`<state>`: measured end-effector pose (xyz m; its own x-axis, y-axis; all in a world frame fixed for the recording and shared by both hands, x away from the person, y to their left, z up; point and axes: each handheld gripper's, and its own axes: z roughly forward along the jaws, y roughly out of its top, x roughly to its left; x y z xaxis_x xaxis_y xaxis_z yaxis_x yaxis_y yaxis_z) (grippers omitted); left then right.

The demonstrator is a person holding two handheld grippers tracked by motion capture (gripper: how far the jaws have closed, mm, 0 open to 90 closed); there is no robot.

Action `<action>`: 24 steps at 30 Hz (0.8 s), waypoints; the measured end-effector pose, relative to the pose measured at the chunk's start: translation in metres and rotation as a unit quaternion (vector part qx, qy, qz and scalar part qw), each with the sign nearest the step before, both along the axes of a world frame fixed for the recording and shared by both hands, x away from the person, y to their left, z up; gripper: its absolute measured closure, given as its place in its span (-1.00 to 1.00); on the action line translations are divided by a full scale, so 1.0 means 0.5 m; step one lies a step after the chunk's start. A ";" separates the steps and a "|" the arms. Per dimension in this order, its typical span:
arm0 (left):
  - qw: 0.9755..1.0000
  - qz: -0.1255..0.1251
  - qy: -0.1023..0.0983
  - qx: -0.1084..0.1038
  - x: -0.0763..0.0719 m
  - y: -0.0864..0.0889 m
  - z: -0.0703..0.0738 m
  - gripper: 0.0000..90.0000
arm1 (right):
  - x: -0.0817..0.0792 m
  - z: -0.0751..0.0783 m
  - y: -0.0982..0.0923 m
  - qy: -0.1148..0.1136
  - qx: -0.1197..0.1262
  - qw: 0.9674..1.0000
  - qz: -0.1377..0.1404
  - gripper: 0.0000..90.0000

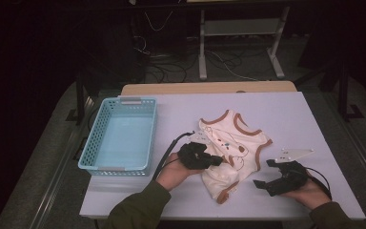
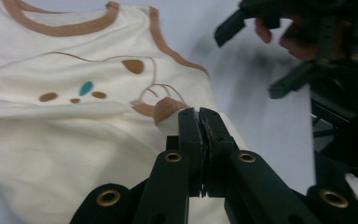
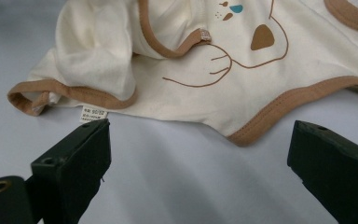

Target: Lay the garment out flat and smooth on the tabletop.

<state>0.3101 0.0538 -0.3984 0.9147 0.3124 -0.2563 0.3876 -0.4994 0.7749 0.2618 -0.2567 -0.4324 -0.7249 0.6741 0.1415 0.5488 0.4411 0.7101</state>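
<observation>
On table w/ basket [image 1: 119, 138] nearby, left hand-held gripper [image 1: 223, 161] pinches vest [image 1: 238, 138] hem; right [image 1: 263, 172] open.

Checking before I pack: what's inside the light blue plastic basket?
The light blue plastic basket shows a bare floor in the high view, nothing lying in it. The strip just behind its near wall is hidden.

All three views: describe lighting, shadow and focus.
High view: dim, dark surroundings, the white table brightest. Left gripper view: cream sleeveless baby top with brown trim sharp, right gripper behind blurred. Right gripper view: soft shadow under the top's hem, near jaws slightly soft.
</observation>
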 end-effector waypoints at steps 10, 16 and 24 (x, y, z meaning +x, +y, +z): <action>0.999 -0.010 0.021 0.024 -0.061 0.046 -0.027 0.94 | 0.000 0.000 0.002 0.001 -0.001 1.000 0.001 -0.87; 0.998 -0.006 0.033 0.053 -0.075 0.071 -0.056 0.93 | 0.000 -0.001 0.002 0.002 -0.001 1.000 0.000 -0.87; 0.994 -0.013 0.015 0.105 -0.079 0.073 -0.079 0.81 | 0.000 -0.003 0.005 0.003 -0.003 1.000 0.002 -0.87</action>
<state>0.2703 0.0901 -0.4377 0.9166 0.3373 -0.2147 0.3928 -0.6591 0.6413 0.2620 -0.2543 -0.4340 -0.7267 0.6722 0.1416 0.5508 0.4470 0.7049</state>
